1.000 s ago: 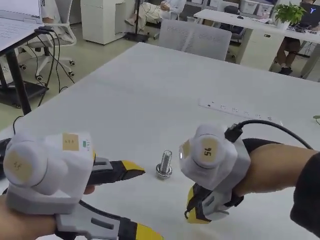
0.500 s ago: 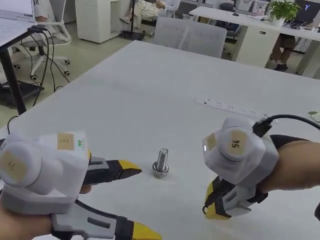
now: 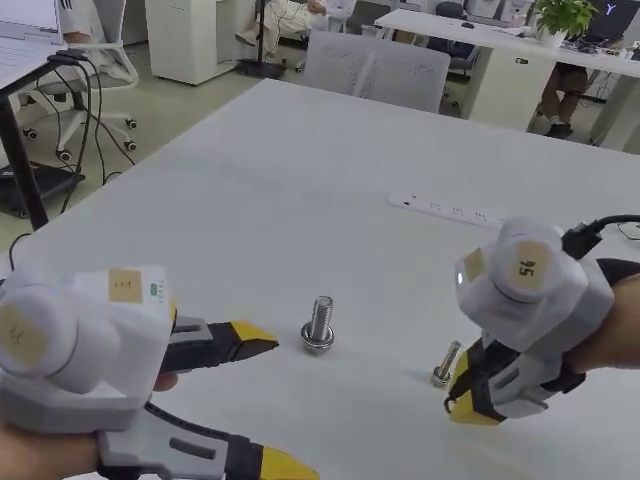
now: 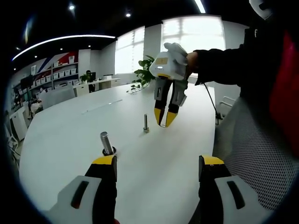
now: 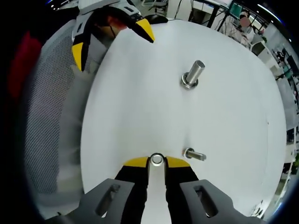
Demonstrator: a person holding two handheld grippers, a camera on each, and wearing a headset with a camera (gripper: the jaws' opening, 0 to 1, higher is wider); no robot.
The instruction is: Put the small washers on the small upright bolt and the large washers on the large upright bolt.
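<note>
Silver washer (image 5: 157, 159): being pinched between right gripper (image 4: 164, 120) jaws, hanging just beside small bolt (image 5: 194, 154).
Large bolt (image 3: 318, 325): standing upright near left gripper (image 3: 268, 402), its jaws gaping wide.

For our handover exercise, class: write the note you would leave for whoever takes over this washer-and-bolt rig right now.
Left gripper: open, empty, low over the table, one jaw tip beside the large bolt.
Right gripper: shut on a small washer, close beside the small bolt, not over it.
Both bolts stand upright on the table, apart from each other.
Done: a ring sits at the large bolt's base; washer or flange, I cannot tell.
Left: set the held washer over the small bolt, then any others.
</note>
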